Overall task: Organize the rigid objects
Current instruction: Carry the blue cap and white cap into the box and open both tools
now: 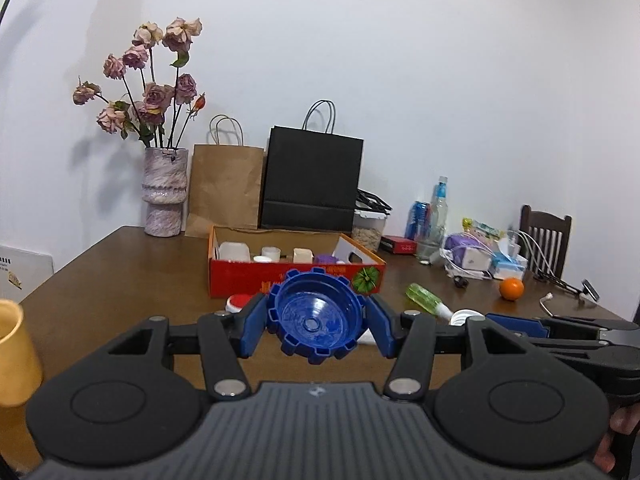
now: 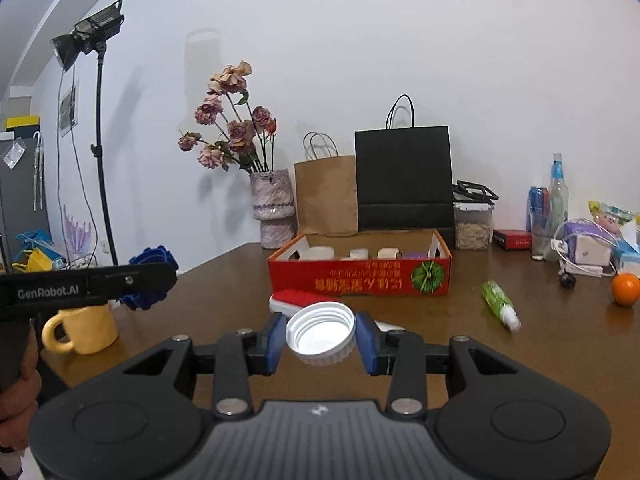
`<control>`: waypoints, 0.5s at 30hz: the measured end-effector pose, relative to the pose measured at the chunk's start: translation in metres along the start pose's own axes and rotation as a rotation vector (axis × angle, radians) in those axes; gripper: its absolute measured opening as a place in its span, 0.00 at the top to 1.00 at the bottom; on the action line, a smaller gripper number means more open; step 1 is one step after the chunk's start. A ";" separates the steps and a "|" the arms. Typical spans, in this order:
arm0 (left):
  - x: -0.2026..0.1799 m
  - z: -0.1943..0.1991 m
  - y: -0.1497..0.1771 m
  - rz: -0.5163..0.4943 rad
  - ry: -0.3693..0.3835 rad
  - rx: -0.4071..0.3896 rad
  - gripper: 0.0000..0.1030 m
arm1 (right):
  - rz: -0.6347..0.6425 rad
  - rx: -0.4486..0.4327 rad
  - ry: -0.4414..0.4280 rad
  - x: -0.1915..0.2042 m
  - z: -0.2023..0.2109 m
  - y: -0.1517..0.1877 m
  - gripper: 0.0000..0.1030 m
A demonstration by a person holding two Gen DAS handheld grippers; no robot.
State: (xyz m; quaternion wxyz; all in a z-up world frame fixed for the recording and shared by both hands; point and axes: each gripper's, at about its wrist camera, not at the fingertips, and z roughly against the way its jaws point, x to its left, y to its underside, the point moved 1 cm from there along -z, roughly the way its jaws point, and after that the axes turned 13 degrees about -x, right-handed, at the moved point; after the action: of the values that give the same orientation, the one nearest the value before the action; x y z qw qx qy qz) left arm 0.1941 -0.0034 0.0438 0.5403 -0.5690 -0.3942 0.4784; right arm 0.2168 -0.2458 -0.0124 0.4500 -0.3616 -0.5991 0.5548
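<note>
My left gripper [image 1: 316,326] is shut on a blue toothed cap [image 1: 316,316], held above the brown table with its hollow side facing the camera. In the right wrist view my right gripper [image 2: 321,336] is shut on a white threaded lid [image 2: 321,334], its open side up. Ahead of both stands a red cardboard box [image 1: 296,278] [image 2: 360,278] holding several pale small items and a purple one. The left gripper with the blue cap [image 2: 150,280] shows at the left of the right wrist view. A red and white object [image 2: 298,300] lies in front of the box.
A yellow mug [image 2: 82,328] sits at the table's left front. A green tube [image 2: 500,306] and an orange [image 2: 625,289] lie to the right. A vase of dried roses [image 1: 165,192], a brown bag [image 1: 226,190], a black bag [image 1: 312,184], bottles and cables line the back.
</note>
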 end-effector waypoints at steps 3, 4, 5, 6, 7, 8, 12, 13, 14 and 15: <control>0.005 -0.039 -0.008 -0.010 -0.003 -0.002 0.47 | -0.021 0.003 -0.004 -0.019 -0.035 -0.011 0.64; 0.007 -0.053 -0.011 -0.013 -0.003 -0.002 0.47 | -0.032 0.005 -0.009 -0.027 -0.050 -0.016 0.64; 0.010 -0.070 -0.016 -0.010 -0.004 -0.003 0.47 | -0.038 0.006 -0.015 -0.034 -0.063 -0.021 0.64; 0.012 -0.088 -0.020 -0.004 -0.008 -0.001 0.47 | -0.039 0.009 -0.020 -0.041 -0.077 -0.025 0.64; 0.015 -0.104 -0.024 0.004 -0.009 0.000 0.47 | -0.038 0.017 -0.026 -0.048 -0.093 -0.030 0.64; 0.018 -0.125 -0.029 0.014 -0.009 0.003 0.47 | -0.033 0.031 -0.045 -0.056 -0.113 -0.036 0.64; 0.029 -0.209 -0.043 0.019 0.004 0.046 0.47 | -0.008 0.076 -0.071 -0.079 -0.187 -0.056 0.64; 0.033 -0.231 -0.045 0.030 0.001 0.065 0.47 | -0.006 0.089 -0.069 -0.085 -0.209 -0.060 0.64; 0.039 -0.258 -0.046 0.050 -0.001 0.096 0.47 | -0.010 0.114 -0.071 -0.092 -0.234 -0.064 0.64; 0.044 -0.285 -0.045 0.065 0.013 0.139 0.47 | -0.025 0.138 -0.069 -0.099 -0.260 -0.066 0.64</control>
State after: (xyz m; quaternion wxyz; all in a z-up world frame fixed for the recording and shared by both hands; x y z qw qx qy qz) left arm 0.4840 -0.0238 0.0715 0.5652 -0.5457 -0.3380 0.5182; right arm 0.4985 -0.2584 0.0344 0.4596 -0.3028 -0.5790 0.6015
